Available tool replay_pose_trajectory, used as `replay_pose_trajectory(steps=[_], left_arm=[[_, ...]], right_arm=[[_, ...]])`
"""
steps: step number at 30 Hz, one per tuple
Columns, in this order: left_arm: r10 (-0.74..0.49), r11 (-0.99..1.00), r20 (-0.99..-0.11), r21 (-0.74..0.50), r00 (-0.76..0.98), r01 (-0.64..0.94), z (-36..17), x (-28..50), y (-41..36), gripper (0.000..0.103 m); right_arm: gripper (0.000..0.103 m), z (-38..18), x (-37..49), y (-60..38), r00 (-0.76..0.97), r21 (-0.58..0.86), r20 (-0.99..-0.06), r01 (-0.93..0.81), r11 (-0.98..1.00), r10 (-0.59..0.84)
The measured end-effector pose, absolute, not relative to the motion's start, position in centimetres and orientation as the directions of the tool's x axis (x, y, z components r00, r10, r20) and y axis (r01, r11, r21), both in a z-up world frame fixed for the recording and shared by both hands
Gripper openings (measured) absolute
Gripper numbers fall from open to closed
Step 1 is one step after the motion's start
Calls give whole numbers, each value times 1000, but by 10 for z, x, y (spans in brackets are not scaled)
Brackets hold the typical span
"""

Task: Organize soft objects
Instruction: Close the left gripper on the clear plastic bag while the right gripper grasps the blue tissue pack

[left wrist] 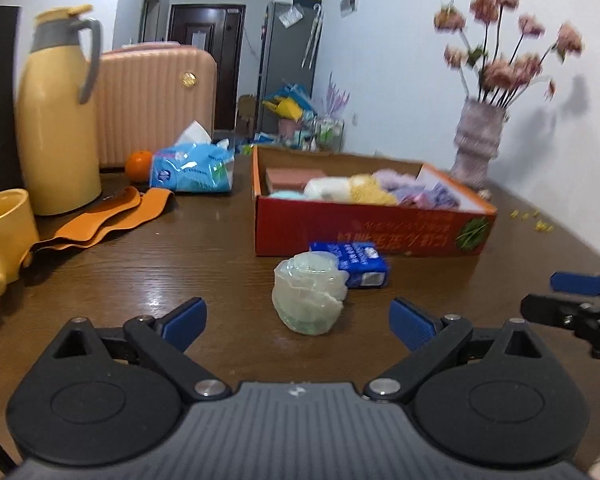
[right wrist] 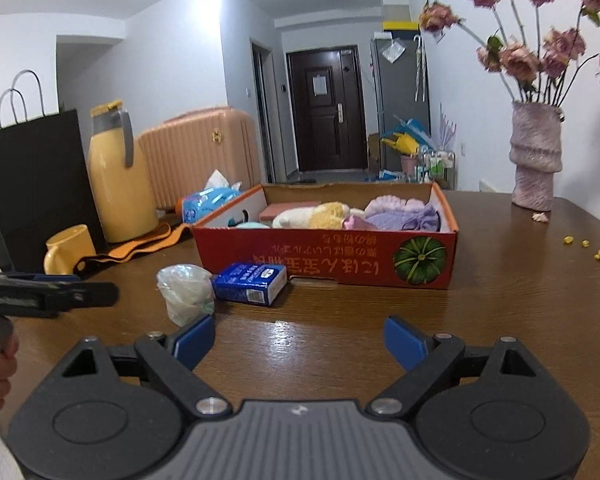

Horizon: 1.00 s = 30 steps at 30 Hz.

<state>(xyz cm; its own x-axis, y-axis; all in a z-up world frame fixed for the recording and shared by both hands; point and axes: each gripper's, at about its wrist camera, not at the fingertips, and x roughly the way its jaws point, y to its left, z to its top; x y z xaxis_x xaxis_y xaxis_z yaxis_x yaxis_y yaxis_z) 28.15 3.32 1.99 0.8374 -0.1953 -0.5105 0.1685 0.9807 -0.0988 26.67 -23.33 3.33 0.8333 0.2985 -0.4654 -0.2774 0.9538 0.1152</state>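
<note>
A crumpled pale green plastic bundle (left wrist: 309,294) (right wrist: 186,292) lies on the brown table, touching a blue tissue pack (left wrist: 352,262) (right wrist: 252,282) behind it. Behind both stands a red cardboard box (left wrist: 364,228) (right wrist: 324,258) with several soft cloths and a sponge inside. My left gripper (left wrist: 298,322) is open just short of the bundle, which sits ahead of the gap between the blue pads. My right gripper (right wrist: 300,340) is open over bare table, with the bundle just past its left pad. Nothing is held by either.
A yellow jug (left wrist: 56,120), yellow mug (left wrist: 4,232), orange cloth strip (left wrist: 112,216), an orange (left wrist: 138,165) and a blue tissue bag (left wrist: 192,166) crowd the left side. A vase of pink flowers (right wrist: 536,160) stands back right. Yellow crumbs (right wrist: 596,250) dot the right. A pink suitcase (right wrist: 196,156) stands behind.
</note>
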Motion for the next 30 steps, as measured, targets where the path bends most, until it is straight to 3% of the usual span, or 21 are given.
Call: replay_pose_trajectory(steps=[3,6,7,8,12,16,21,25,27,30], left_arm=[[-212,977,-527,-89,823,195,7,310,25,95],[-227,972,-548,-80,805,219,-6,334,18,66],[-238,969,-559,-84,794,231,-10,342,18,48],[-248,967,-568,-94,784,238,-13,347,18,39],[-297,955,-544,-160,784,251,-12,351,37,37],[-240,969,-509,-174,827,175,-4,354,64,37],[-183,968,-564,-244,805,49,-13,370,92,36],[-207,963,-556,-262,805,67,-12,368,96,37],[-199,968,-560,-241,804,72,-13,368,92,37],[-191,972,-558,-223,808,75,-14,367,89,37]], right_arm=[[91,30,287,-226,824,105,-482,-281,954,296],[91,27,308,-219,818,95,-497,-282,955,291],[91,25,315,-216,815,93,-503,-280,955,288],[91,24,323,-212,811,92,-510,-280,956,286],[91,15,354,-192,787,94,-536,-303,948,305],[91,4,382,-155,745,72,-577,-363,929,335],[91,-8,413,-112,732,24,-610,-365,931,303],[91,-13,425,-103,727,60,-622,-326,944,291],[80,-14,426,-103,730,61,-621,-316,947,284],[79,-13,423,-111,728,81,-620,-313,946,294]])
